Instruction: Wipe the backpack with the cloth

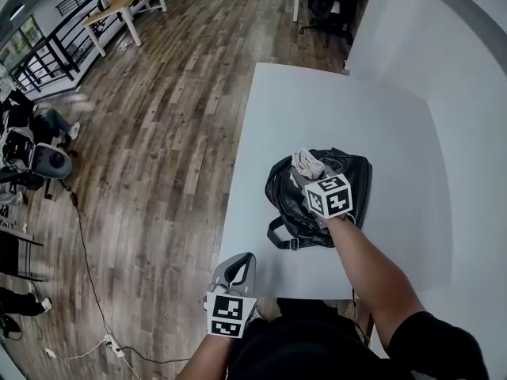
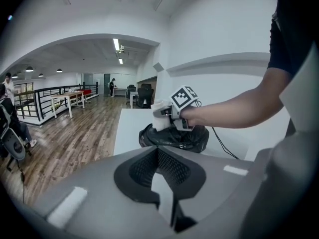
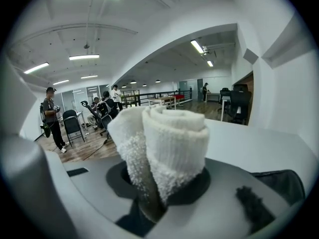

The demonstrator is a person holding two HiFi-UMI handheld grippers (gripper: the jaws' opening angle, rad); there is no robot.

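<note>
A black backpack (image 1: 352, 184) with a smooth, slightly glossy skin lies slumped and creased near the middle of the plain white worktop (image 1: 356, 109), one looped strap (image 1: 279, 237) curling out on its near left side. The right claw (image 1: 310, 172) hangs over the bag's far left part, closed on a white cloth (image 3: 167, 143). The cloth is thick, nubbly terry, folded into a fat roll that sticks out past the claw's tips and hides most of what lies beyond in its own view. The cloth seems to meet the top of the bag, though I can't tell for sure that they touch. The left claw (image 1: 238, 269) is well apart from the bag, at the near left corner of the worktop, its dark mesh-textured pads (image 2: 172, 166) drawn together with nothing between them. Brown wood planks make up the floor (image 1: 158, 133). A thin cable (image 1: 87, 252) trails across it at the left, and a pale wooden table (image 1: 127, 2) stands far off beside a dark railing (image 1: 63, 34).
</note>
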